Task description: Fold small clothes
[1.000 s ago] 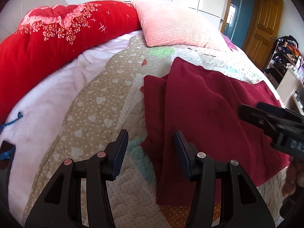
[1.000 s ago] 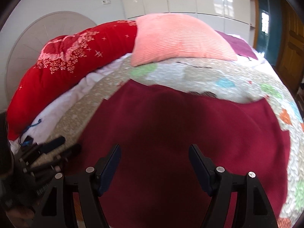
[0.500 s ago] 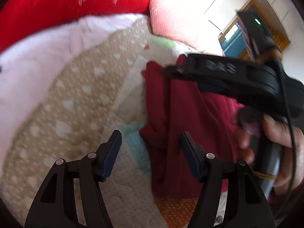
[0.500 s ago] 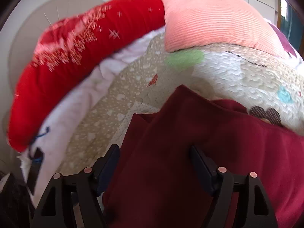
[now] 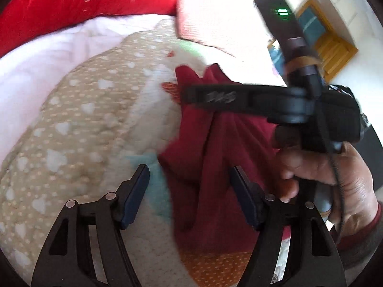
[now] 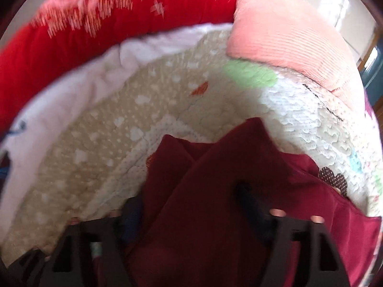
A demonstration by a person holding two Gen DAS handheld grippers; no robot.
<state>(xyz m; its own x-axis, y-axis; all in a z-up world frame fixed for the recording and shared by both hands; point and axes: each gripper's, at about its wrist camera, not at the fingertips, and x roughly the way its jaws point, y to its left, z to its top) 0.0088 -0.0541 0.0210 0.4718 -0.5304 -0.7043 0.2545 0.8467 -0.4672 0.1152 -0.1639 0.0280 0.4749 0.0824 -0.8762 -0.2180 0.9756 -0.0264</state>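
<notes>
Your left gripper [image 5: 189, 191] hangs over the bed with its jaws spreading wide; the left edge of the dark red garment [image 5: 215, 167] lies between them, untouched. Your right gripper [image 6: 189, 203] is closing, its jaws half apart with a raised fold of the same garment [image 6: 215, 203] bunched between them; blur hides whether the pads press it. The garment rests crumpled on the heart-patterned quilt [image 5: 83, 124]. Your right hand [image 5: 335, 177] crosses the left view. A red bolster [image 6: 71, 24] and pink pillow [image 6: 287, 28] lie beyond.
</notes>
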